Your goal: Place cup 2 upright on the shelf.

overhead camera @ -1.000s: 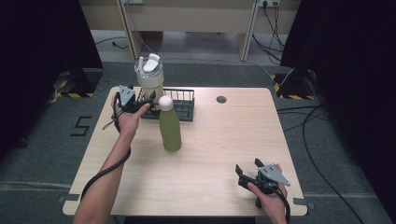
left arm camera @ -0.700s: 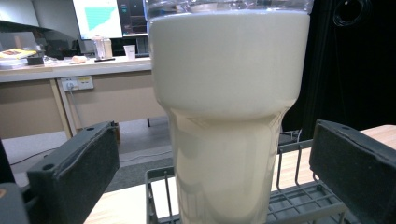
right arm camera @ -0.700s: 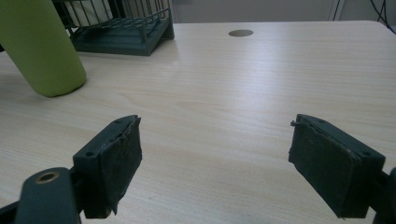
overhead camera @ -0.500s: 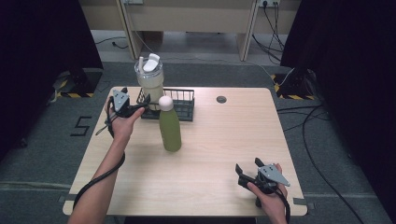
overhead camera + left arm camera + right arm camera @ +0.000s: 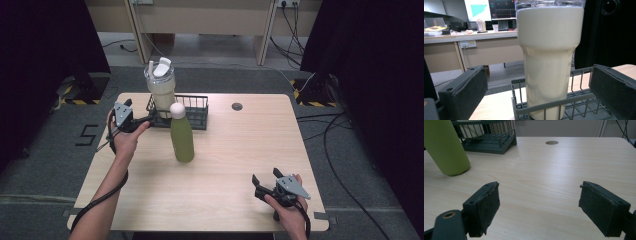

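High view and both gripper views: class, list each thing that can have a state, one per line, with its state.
Cream tumbler: upright in the wire basket's left end, lid on.
Wire basket: upright at the table's far edge, holding the tumbler.
Green bottle: upright on the table in front of the basket, white cap on.
Left gripper: jaws open, facing the tumbler.
Right gripper: jaws open, empty, low over the table.

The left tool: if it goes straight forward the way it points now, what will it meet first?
Probably the wire basket: its near rim lies between the open left tool and the cream tumbler standing inside.
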The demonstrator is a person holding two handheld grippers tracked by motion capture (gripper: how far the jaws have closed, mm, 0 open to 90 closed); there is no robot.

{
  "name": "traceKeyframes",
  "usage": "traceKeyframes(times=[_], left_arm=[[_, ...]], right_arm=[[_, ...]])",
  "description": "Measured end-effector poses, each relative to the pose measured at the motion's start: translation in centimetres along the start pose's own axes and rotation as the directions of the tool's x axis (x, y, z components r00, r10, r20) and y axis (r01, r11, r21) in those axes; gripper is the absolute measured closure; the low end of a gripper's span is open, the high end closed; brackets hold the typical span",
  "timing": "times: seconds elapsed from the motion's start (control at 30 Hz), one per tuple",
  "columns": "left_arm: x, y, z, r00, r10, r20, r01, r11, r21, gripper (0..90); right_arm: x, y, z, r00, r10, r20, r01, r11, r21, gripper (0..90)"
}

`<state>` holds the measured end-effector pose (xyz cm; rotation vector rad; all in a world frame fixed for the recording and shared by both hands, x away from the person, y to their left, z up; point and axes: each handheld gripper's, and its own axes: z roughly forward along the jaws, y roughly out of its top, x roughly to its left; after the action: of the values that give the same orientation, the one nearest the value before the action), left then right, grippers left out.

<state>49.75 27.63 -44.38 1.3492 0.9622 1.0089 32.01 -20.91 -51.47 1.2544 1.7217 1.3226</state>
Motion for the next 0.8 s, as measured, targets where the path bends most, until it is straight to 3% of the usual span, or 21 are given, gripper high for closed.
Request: traceKeyframes(times=[0.47, 0.8], left_arm=[[0.1, 0.0, -1.6, 1.0, -0.004, 0.0, 0.004, 1.0, -0.006, 0.9], [-0.2, 0.1, -2.1, 0.9998, 0.002, 0.019, -0.001, 0.9999, -0.014, 0.9]], right_arm=[[2.2, 2.3, 1.0, 0.9913, -0.102, -0.084, 0.098, 0.994, -0.044, 8.1], [2.2, 2.5, 0.9, 0.9937, -0.094, -0.061, 0.091, 0.995, -0.044, 8.5]])
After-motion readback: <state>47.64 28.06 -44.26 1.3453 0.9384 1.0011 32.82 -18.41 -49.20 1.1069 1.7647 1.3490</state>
